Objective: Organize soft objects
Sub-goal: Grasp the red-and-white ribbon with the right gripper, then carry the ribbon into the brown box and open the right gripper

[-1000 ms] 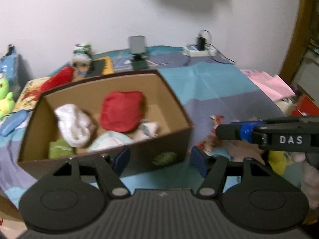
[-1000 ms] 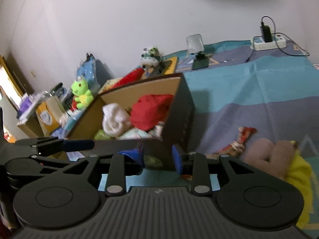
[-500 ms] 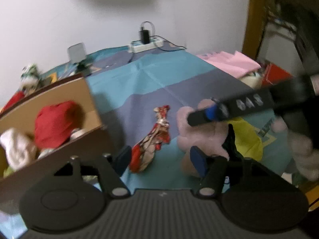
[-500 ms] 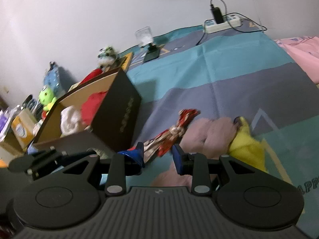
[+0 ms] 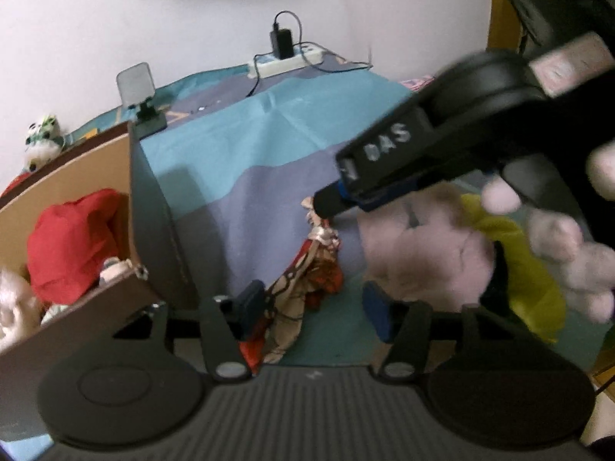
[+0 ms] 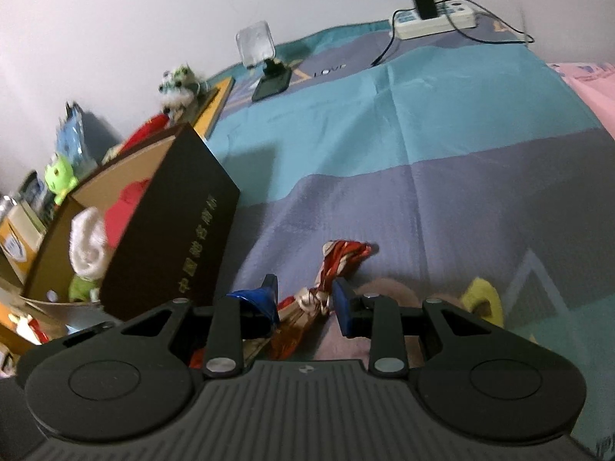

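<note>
A knotted red-and-cream patterned cloth lies on the blue and purple bedspread, next to a pink plush toy and a yellow cloth. My left gripper is open just above the cloth's near end, which reaches in beside its left finger. My right gripper is open too, its fingers either side of the cloth's knot without pressing it. In the left wrist view the right gripper comes in from the right, tip at the cloth's far end.
A cardboard box stands left of the cloth, holding a red soft item and a white one. At the wall end are a power strip, a small stand mirror and small plush toys. A hand holds the right gripper.
Both grippers have swung right, away from the box, and dropped toward the patterned cloth and the pink plush. The cloth now sits between the fingers in both wrist views.
</note>
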The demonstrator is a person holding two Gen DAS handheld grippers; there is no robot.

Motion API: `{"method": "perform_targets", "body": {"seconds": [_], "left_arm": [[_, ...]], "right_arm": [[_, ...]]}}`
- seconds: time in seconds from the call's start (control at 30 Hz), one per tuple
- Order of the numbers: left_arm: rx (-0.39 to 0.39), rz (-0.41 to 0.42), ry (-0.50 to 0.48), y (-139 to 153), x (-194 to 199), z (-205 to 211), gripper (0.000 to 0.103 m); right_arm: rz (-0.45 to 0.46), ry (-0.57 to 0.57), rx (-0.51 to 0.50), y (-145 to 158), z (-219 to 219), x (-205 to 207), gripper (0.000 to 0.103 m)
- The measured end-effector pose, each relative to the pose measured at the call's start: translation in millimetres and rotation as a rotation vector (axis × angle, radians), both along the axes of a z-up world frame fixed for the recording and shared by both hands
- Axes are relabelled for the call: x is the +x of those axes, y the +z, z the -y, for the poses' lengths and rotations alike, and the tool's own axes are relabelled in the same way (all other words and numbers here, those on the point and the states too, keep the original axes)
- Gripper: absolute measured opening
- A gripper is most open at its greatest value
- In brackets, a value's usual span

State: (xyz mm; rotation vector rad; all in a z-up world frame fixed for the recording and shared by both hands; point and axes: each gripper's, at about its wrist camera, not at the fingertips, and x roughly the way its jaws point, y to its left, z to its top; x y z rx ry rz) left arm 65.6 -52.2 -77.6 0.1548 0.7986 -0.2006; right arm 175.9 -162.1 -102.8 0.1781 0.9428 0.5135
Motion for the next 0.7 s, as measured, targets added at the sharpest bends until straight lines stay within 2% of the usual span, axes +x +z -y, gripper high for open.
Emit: {"method": "perform_targets", "body": {"seconds": [0.23, 0.33, 0.47, 0.53, 0.6, 0.63, 0.7], "left_arm": [[0.016, -0.035, 0.035, -12, 4, -4, 0.067], [0.016, -0.057, 0.04, -16, 5, -6, 0.07], [0.01, -0.08, 0.045, -21, 6, -9, 0.07], [-0.009, -0.095, 0.05, -22, 8, -12, 0.064], [-0.025, -0.122, 0.045, -25, 9, -16, 0.042], [-0.034, -0.13, 0.044, -26, 9, -18, 0.041], [-0.05, -0.128, 0.039, -24, 4, -24, 0.02]], "right_arm": [[-0.06, 0.059, -0.087, -20, -21, 17, 0.014], [-0.065, 0.091, -0.066, -23, -25, 14, 0.015], [-0.083, 0.139, -0.019, -26, -25, 7, 0.01], [-0.089, 0.149, -0.004, -26, -24, 1, 0.008], [-0.102, 0.15, 0.017, -26, -20, -6, 0.007], [-0.104, 0.15, 0.023, -25, -19, -9, 0.007], [-0.124, 0.148, 0.047, -24, -15, -12, 0.006]]}}
